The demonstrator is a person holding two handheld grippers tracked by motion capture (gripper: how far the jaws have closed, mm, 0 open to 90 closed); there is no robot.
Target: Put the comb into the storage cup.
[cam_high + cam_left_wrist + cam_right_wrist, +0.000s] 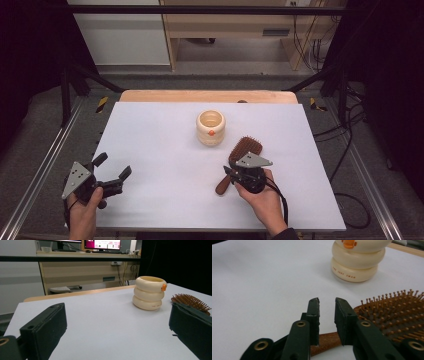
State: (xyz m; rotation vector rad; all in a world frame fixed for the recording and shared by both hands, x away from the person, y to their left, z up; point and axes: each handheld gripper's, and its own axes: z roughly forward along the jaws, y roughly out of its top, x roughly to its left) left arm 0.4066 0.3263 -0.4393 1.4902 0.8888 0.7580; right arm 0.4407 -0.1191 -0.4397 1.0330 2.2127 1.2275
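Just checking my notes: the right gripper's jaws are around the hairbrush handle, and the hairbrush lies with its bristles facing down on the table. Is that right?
Not quite. The hairbrush lies bristles up, as the right gripper view shows. The rest holds: the right gripper has its jaws on either side of the wooden handle.

1. The high view looks forward and down from above the person's side, taking in the whole white counter and the floor beyond it.
2. The left gripper view sits low near the counter's left edge, facing across it toward the cream holder and hairbrush.
3. The right gripper view looks from very close, just above the hairbrush, toward the holder.
4. All three views share the holder and hairbrush.
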